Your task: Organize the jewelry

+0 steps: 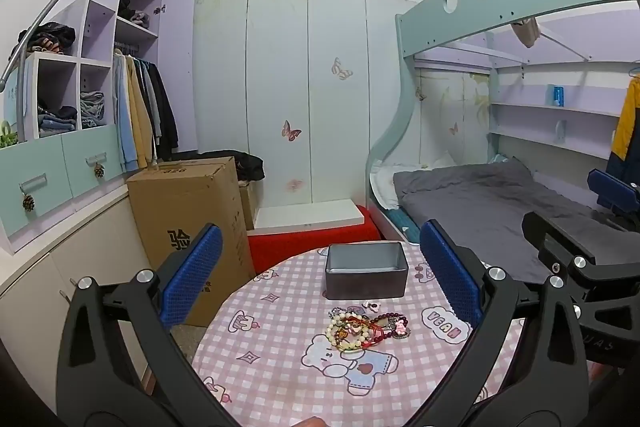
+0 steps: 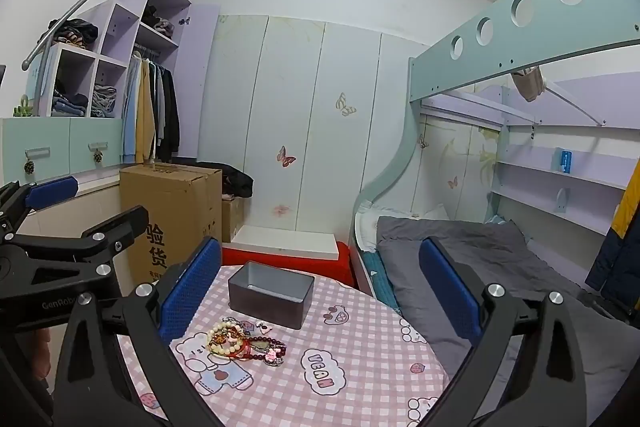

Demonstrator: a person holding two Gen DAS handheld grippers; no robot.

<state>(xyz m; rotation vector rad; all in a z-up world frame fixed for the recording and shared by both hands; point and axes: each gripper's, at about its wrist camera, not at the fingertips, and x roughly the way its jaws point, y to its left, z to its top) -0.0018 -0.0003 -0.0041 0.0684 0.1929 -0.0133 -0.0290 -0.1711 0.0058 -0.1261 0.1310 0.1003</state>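
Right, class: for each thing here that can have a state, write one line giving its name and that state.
left gripper: open, holding nothing
right gripper: open, holding nothing
grey tin box: open, no lid, empty
bracelet pile: tangled heap on the tablecloth, outside the box
wardrobe door: open, clothes showing

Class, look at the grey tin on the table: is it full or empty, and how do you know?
Empty. The grey tin has no lid, and its bare metal floor shows in both views. The jewelry lies heaped on the tablecloth in front of it.
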